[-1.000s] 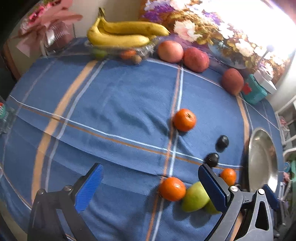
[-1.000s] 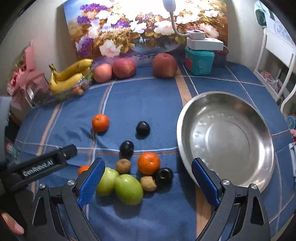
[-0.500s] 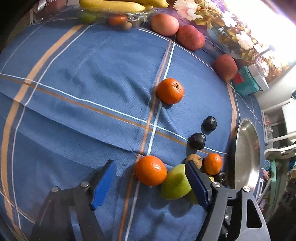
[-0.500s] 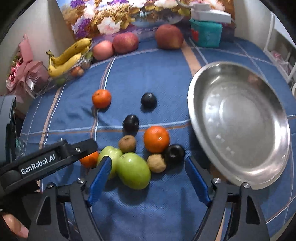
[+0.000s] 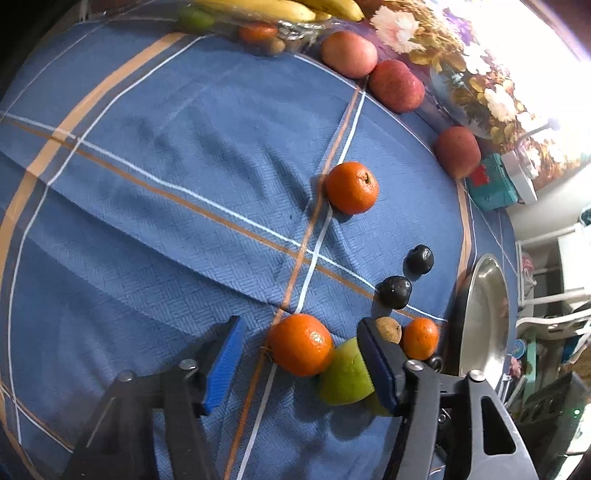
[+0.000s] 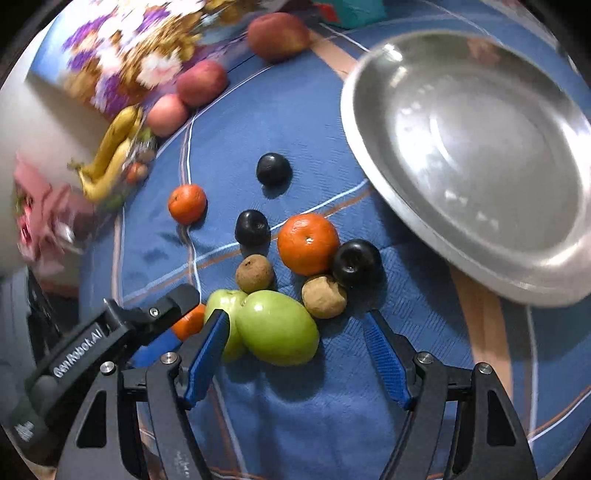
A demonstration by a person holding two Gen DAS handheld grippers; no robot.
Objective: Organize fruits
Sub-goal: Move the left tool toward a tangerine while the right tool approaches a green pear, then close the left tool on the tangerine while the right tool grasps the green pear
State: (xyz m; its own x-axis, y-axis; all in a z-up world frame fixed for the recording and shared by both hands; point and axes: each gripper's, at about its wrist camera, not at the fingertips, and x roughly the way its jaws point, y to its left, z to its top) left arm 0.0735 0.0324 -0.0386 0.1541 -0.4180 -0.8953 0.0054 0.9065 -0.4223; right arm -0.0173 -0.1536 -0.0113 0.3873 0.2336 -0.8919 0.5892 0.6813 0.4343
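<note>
On the blue checked tablecloth lies a cluster of fruit. My left gripper (image 5: 301, 365) hangs over a near orange (image 5: 301, 343) and a green fruit (image 5: 345, 373). Its jaws are closing with both between them, and neither pad presses on the orange. My right gripper (image 6: 295, 350) straddles the larger green fruit (image 6: 277, 326). Its jaws are closing too: the left pad sits in the seam between the two green fruits, the right pad stands apart. The left gripper's black finger (image 6: 122, 332) shows at the right wrist view's lower left.
A steel bowl (image 6: 480, 147) sits right of the cluster. Around it lie another orange (image 6: 308, 243), three dark plums (image 6: 252, 227), two brown fruits (image 6: 324, 296) and a lone orange (image 6: 187, 204). Red apples (image 6: 279, 35), bananas (image 6: 110, 158) and a teal box (image 5: 491, 184) line the far edge.
Both grippers have come down closer to the fruit cluster and rolled. Their jaws have narrowed, the left around the near orange, the right around the large green fruit.
</note>
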